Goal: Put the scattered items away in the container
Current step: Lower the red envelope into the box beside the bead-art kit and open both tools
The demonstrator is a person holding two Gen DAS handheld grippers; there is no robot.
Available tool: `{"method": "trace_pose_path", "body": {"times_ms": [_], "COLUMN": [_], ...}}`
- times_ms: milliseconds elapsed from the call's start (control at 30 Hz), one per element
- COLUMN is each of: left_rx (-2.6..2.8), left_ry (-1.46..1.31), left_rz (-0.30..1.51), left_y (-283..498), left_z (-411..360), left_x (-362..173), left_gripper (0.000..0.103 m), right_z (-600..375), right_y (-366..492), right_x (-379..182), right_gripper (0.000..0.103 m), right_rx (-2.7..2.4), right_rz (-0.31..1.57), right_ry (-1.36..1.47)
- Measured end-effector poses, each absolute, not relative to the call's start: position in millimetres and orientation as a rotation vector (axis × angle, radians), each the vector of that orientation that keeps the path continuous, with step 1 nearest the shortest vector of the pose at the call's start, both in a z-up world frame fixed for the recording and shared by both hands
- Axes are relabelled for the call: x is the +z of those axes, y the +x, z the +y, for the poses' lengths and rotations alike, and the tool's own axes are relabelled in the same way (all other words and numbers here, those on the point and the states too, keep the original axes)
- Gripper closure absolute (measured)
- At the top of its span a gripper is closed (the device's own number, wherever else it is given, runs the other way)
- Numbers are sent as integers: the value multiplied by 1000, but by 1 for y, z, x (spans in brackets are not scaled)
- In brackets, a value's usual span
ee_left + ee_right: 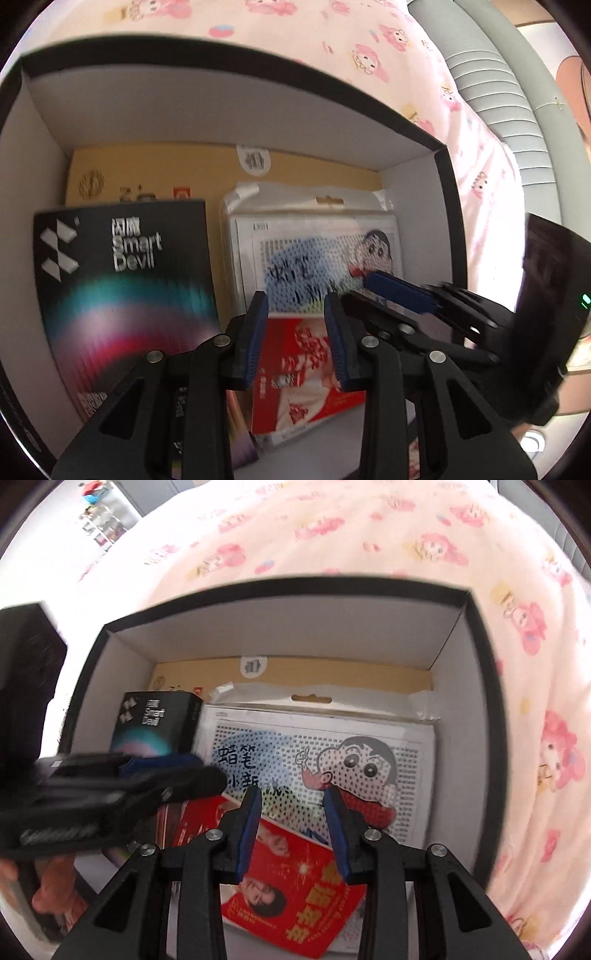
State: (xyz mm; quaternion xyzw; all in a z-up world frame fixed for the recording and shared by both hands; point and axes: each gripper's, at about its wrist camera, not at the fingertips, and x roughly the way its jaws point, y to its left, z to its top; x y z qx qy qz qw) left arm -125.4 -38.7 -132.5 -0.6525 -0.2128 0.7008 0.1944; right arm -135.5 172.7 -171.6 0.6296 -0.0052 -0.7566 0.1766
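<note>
Matt cardboard box [448,635] on soft printed cloth [332,535]; glossy black carton [122,280], clear plastic pack [317,753], shiny red packet [295,893].

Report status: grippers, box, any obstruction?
Left gripper and right gripper open, empty, over box. Black carton, cartoon pack, red packet inside. No obstruction.
</note>
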Motion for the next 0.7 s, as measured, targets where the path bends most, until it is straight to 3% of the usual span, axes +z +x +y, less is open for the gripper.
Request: {"method": "trace_pose_path", "body": {"times_ms": [333, 567, 700], "left_rx": [1930, 1937, 1987], "left_ry": [-1824, -1816, -1815], "left_rz": [-664, -709, -700], "left_y": [-97, -73, -68], "left_z": [-62, -83, -93], "left_x": [-130, -126, -121], "left_gripper": [72, 71, 71], "right_z": [172, 189, 193], "right_y": [-106, -87, -101], "right_x": [-175, -141, -130], "right_gripper": [72, 72, 72], "right_rx": [-2032, -2147, -2196], "right_rz": [-96, -194, -152], "right_ry": [1805, 1716, 1674]}}
